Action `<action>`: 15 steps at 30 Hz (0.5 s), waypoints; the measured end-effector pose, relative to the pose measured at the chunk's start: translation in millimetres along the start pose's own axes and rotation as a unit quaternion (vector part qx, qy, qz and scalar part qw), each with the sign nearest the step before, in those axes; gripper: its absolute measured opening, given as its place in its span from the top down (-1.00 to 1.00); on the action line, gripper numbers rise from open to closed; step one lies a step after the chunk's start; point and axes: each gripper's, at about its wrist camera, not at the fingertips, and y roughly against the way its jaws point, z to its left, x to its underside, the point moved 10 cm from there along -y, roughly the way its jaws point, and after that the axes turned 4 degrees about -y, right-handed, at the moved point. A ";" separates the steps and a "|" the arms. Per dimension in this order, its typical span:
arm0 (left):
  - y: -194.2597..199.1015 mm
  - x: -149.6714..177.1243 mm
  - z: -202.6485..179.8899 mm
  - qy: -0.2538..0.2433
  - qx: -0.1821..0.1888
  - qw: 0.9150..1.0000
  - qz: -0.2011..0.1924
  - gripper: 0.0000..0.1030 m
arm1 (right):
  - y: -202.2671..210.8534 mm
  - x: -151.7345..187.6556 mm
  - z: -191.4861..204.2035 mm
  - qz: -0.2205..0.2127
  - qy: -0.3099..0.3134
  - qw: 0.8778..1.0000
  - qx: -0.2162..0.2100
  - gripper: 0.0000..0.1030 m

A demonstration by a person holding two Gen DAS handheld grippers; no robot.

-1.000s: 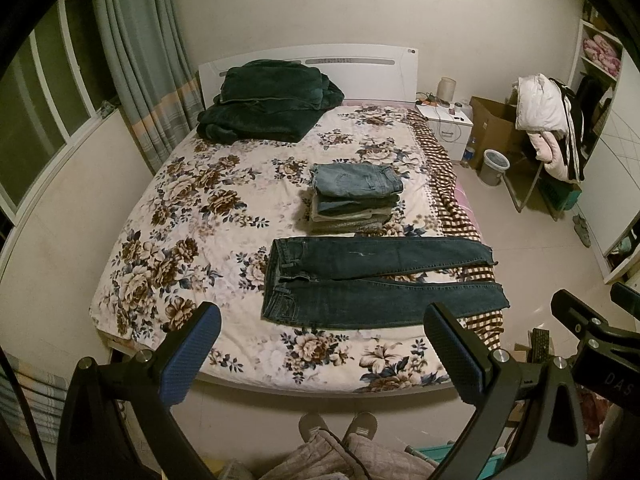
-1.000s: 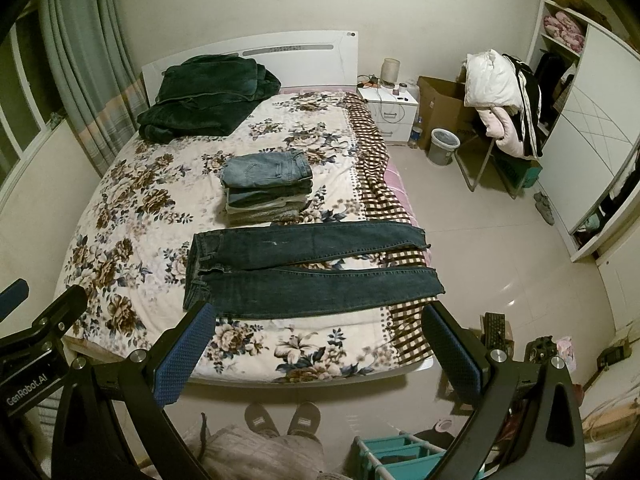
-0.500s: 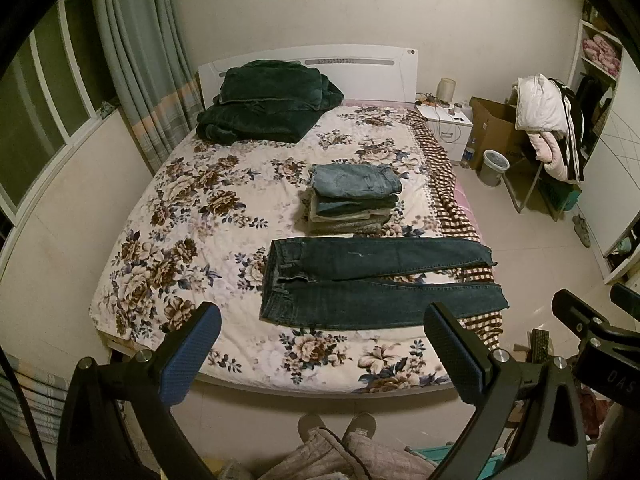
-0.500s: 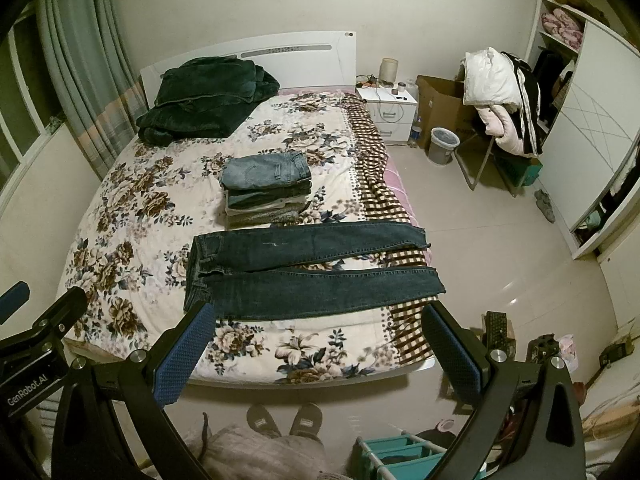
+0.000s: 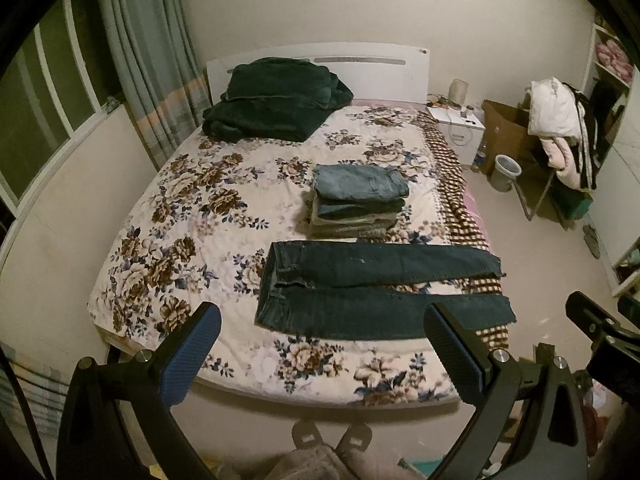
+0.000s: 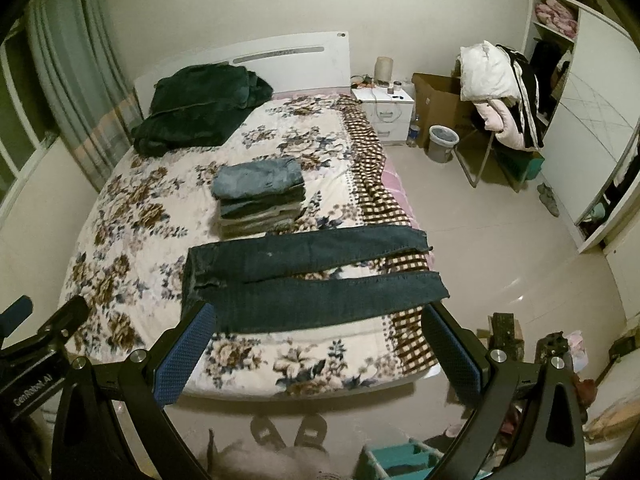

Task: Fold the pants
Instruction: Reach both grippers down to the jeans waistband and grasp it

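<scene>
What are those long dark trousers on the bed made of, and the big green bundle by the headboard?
The dark trousers look like denim: matte blue-black weave, stitched waistband, frayed hems. The green bundle seems plush, perhaps velvet or fleece, with a soft sheen on its folds.

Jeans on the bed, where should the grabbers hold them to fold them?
Probably pinch the near leg of the jeans along its front edge: one gripper near the waistband, one near the cuff, coming from the foot of the bed. The legs lie flat, side by side, so it flips onto the other.

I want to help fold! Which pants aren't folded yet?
The dark jeans, spread flat across the bed with both legs stretched out. The others sit folded in a stack behind them.
</scene>
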 end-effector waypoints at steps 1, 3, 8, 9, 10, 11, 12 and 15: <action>-9.1 -5.6 -4.0 -0.001 -0.005 1.000 -0.001 -1.00 | -10.2 -5.1 -2.1 -0.001 -0.001 1.000 -0.001 -1.00; -29.3 -11.8 -8.3 -0.006 -0.015 1.000 0.000 -1.00 | -30.0 -13.2 -5.0 -0.007 0.002 1.000 0.006 -1.00; -91.3 -31.3 -22.0 -0.018 -0.024 0.999 0.021 -1.00 | -102.3 -44.3 -8.5 -0.004 -0.001 1.000 0.020 -1.00; -106.4 -35.4 -22.9 -0.021 -0.027 0.999 0.026 -1.00 | -118.1 -49.9 -7.9 0.001 -0.002 1.000 0.020 -1.00; -118.6 -39.5 -26.1 -0.024 -0.029 0.999 0.032 -1.00 | -139.5 -57.0 -6.4 0.004 -0.002 1.000 0.019 -1.00; -135.0 -43.8 -28.2 -0.028 -0.030 0.998 0.038 -1.00 | -157.4 -62.2 -9.0 0.008 -0.002 1.000 0.025 -1.00; -154.5 -49.3 -29.7 -0.031 -0.031 0.998 0.045 -1.00 | -179.8 -67.2 -9.6 0.017 -0.002 0.999 0.032 -1.00; -214.7 -63.9 -35.7 -0.042 -0.032 0.996 0.069 -1.00 | -253.6 -79.9 -10.8 0.052 -0.006 0.998 0.040 -1.00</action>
